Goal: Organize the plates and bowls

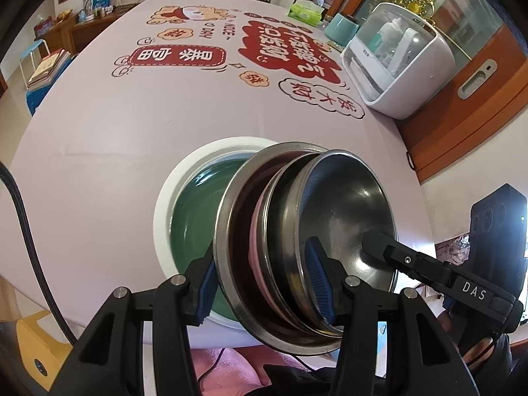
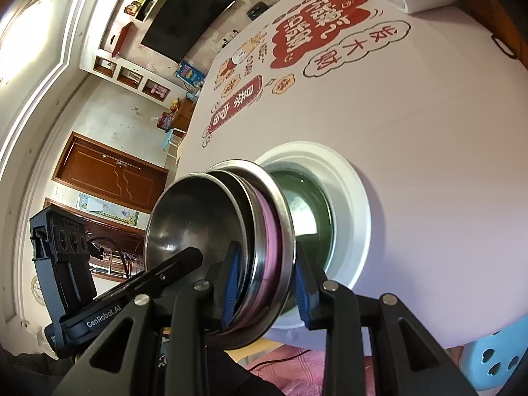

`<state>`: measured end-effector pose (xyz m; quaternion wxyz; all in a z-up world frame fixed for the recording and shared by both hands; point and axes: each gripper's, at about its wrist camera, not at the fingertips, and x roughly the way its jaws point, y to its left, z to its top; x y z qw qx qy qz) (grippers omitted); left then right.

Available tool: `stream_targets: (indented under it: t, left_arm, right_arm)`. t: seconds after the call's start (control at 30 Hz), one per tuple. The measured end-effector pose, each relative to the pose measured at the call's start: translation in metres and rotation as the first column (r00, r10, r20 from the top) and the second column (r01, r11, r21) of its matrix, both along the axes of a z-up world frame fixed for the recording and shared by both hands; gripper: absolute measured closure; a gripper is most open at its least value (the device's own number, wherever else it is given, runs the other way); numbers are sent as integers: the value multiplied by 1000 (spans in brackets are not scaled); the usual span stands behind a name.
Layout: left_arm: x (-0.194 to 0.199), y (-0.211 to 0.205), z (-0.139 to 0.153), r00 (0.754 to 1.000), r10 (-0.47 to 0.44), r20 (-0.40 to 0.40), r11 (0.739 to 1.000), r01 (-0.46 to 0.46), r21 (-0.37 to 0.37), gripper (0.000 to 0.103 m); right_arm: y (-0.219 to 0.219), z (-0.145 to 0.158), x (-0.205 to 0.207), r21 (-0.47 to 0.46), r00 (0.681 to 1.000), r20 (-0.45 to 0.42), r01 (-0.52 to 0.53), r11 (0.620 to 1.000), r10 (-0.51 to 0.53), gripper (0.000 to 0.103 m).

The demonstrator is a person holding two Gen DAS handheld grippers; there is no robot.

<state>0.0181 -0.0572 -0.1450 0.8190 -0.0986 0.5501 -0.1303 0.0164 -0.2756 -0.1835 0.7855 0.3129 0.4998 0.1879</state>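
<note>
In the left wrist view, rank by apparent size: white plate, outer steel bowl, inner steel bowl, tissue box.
1. White plate, though it is partly hidden.
2. Outer steel bowl, close to the plate; nearness makes that unsure.
3. Inner steel bowl.
4. Tissue box, far off.

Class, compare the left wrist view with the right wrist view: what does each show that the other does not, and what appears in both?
Only the left wrist view shows the white countertop appliance with a clear domed front, whole, and the teal container.

Only the right wrist view shows the black wall television and the brown wooden door.

Both show the nested stack of stainless steel bowls gripped by both grippers, left gripper and right gripper, above the green plate with a white rim on the printed tablecloth.
</note>
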Motion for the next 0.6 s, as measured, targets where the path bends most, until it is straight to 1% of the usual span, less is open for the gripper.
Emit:
stream_targets:
  t: [0.27,0.6]
  left_arm:
    - [8,16,-14,999,7,-49,1000,-7,-1,55]
    - [17,33,-30,995,0,-102,1000,-2,-15,55]
  right_arm:
    - [17,-10,7,-14,999,-45,-15,1000,14,71]
    - [32,-19,13,-26,995,-97,-6,1000,4,71]
